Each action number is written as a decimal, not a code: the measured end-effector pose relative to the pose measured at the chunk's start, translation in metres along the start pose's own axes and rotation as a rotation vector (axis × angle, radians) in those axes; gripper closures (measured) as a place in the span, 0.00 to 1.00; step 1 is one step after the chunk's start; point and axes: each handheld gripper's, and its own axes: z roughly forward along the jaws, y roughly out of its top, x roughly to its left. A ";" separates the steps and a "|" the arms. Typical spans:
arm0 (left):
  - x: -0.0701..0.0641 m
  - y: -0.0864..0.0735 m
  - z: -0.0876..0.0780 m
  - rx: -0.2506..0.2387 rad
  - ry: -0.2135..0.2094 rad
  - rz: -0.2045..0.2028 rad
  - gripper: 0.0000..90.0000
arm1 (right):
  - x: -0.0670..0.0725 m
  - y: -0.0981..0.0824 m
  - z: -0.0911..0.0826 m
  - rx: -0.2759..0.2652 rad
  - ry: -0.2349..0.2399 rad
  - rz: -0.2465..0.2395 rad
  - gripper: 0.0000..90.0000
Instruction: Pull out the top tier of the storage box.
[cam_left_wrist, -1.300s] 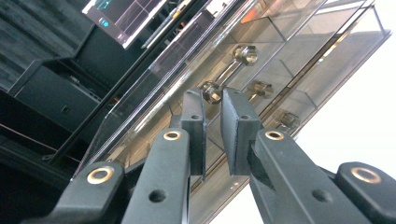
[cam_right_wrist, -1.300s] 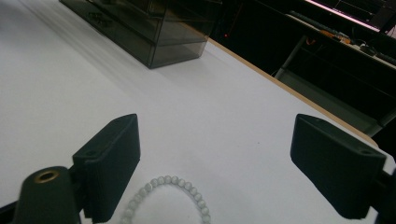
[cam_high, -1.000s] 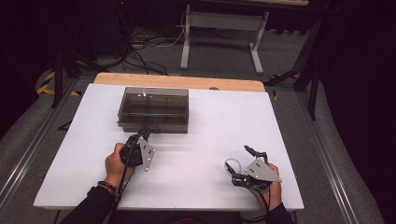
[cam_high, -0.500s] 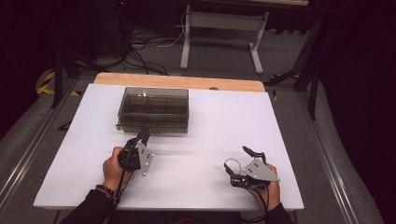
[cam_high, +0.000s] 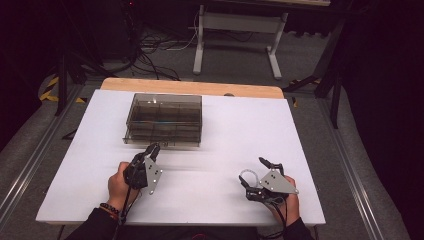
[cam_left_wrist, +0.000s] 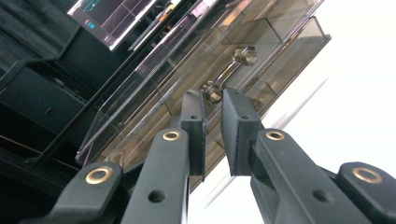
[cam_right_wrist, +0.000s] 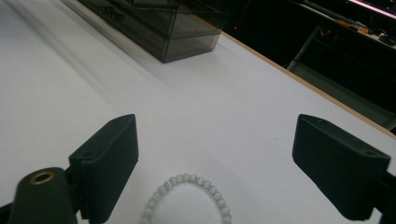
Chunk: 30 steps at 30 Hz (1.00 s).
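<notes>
Bracelet (cam_right_wrist: 189, 198) of pale beads lies on the white surface (cam_high: 225, 135) between the right gripper's (cam_high: 257, 176) wide-spread jaws. At ten o'clock from it, the left gripper (cam_left_wrist: 213, 135) — jaws narrowly parted — nears the handle (cam_left_wrist: 229, 74) of the smoky clear box (cam_high: 164, 120).

Black tongs (cam_left_wrist: 212, 135) with brass rivets, grey three-cornered plate (cam_high: 278, 183), trailing cable; beaded wristband (cam_high: 111, 209), dark sleeves.
</notes>
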 end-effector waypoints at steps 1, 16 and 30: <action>0.001 0.000 0.000 -0.008 -0.004 0.007 0.89 | 0.000 0.000 0.000 0.000 0.002 -0.001 0.17; -0.001 0.001 -0.007 -0.031 -0.049 0.015 0.88 | -0.002 -0.001 0.002 0.013 0.033 0.045 0.17; 0.020 -0.003 -0.015 -0.075 -0.259 -0.183 0.74 | -0.005 0.000 -0.001 -0.001 0.050 0.083 0.17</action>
